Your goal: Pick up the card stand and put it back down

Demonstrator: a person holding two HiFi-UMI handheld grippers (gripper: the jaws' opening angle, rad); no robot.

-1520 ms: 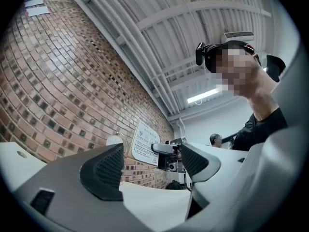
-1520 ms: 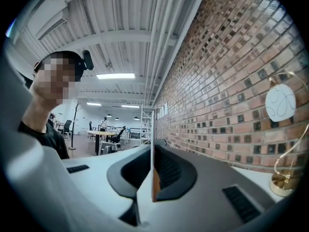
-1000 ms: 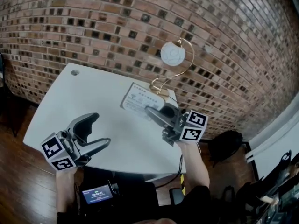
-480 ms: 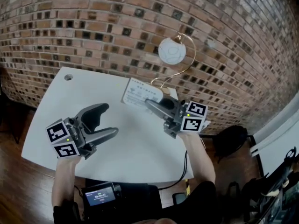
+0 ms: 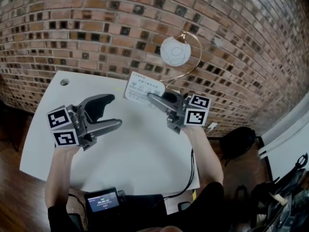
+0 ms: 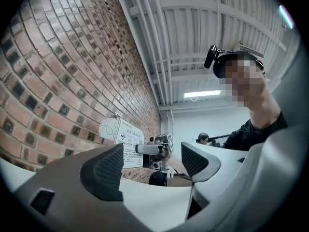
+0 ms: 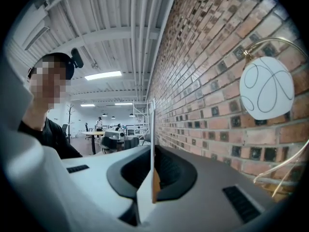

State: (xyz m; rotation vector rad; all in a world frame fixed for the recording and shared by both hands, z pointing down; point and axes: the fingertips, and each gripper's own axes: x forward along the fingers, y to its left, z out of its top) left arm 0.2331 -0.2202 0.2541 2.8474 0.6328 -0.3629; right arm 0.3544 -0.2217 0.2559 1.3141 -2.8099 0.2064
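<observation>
Card stand: clamped edge-on between the closed fingers of the right gripper, carried farther toward the brick wall at 12 o'clock, apparently lifted off the desk; left gripper at 9 o'clock, fingers apart, empty; set-down outstanding.

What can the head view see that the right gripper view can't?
Only the head view shows the white table and the little screen. Only the right gripper view shows the ceiling lights. Both show the card stand, held by the right gripper, the round lamp and the brick wall.
</observation>
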